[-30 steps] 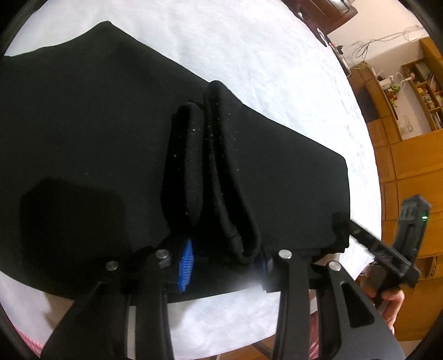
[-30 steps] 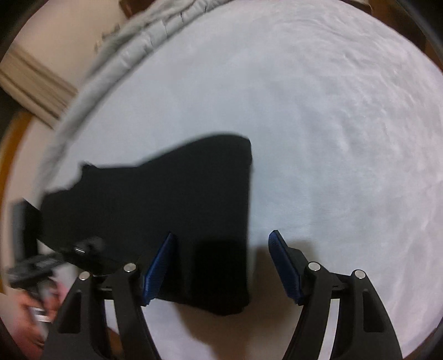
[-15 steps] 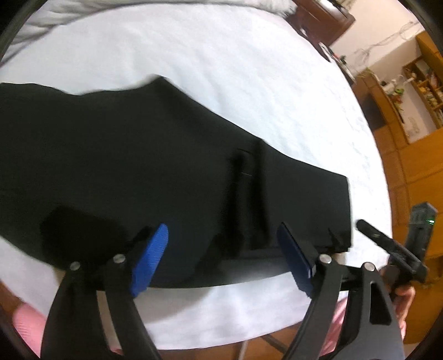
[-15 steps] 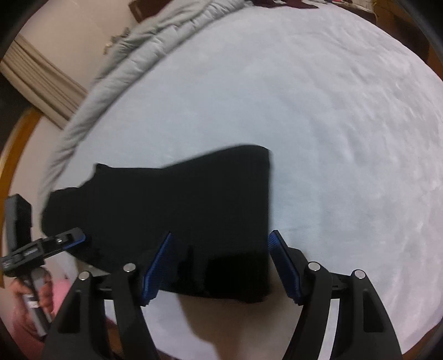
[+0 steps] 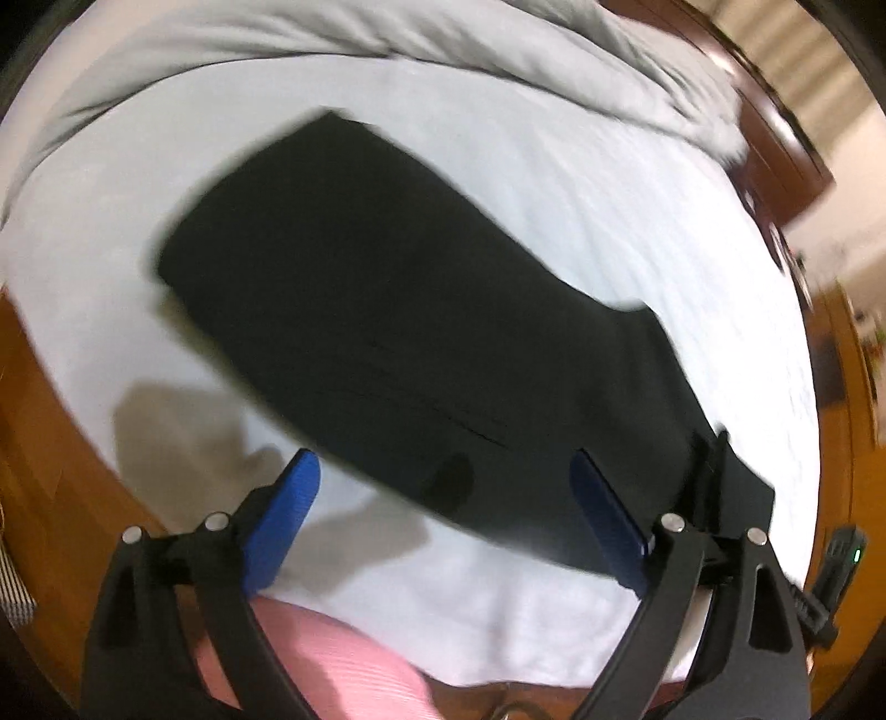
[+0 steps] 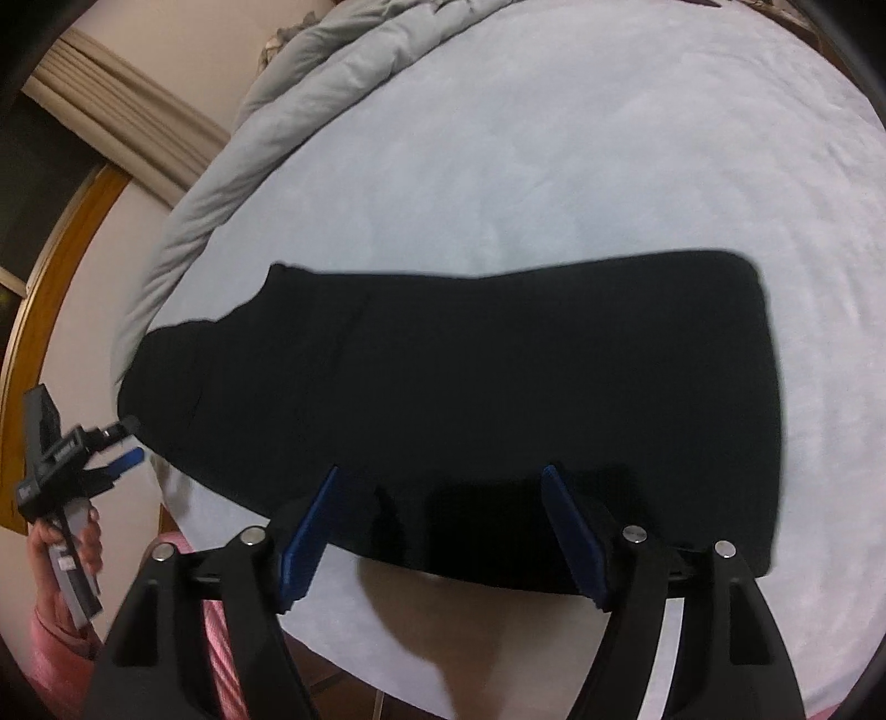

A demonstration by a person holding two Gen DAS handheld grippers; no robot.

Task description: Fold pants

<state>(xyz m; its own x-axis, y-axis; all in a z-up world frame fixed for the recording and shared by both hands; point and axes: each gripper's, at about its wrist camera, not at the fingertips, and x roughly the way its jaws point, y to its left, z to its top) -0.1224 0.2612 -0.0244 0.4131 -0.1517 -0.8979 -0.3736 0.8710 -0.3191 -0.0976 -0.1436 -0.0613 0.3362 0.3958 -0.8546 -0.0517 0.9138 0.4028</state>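
The black pants (image 5: 421, 332) lie flat and folded lengthwise on the white bed sheet (image 5: 581, 183); they also show in the right wrist view (image 6: 470, 387). My left gripper (image 5: 443, 487) is open and empty, held above the near edge of the pants. My right gripper (image 6: 437, 498) is open and empty, above the near edge toward the right end of the pants. The left gripper also shows at the far left of the right wrist view (image 6: 119, 451), beside the left end of the pants.
A grey duvet (image 5: 387, 39) is bunched along the far side of the bed, also seen in the right wrist view (image 6: 310, 105). A wooden bed frame (image 5: 33, 432) runs along the edge. My pink sleeve (image 5: 332, 659) is low in view.
My left gripper let go of the bunched fold of fabric, opened and pulled back. The pants now lie flat. Both views have drawn back and show more of the pants.
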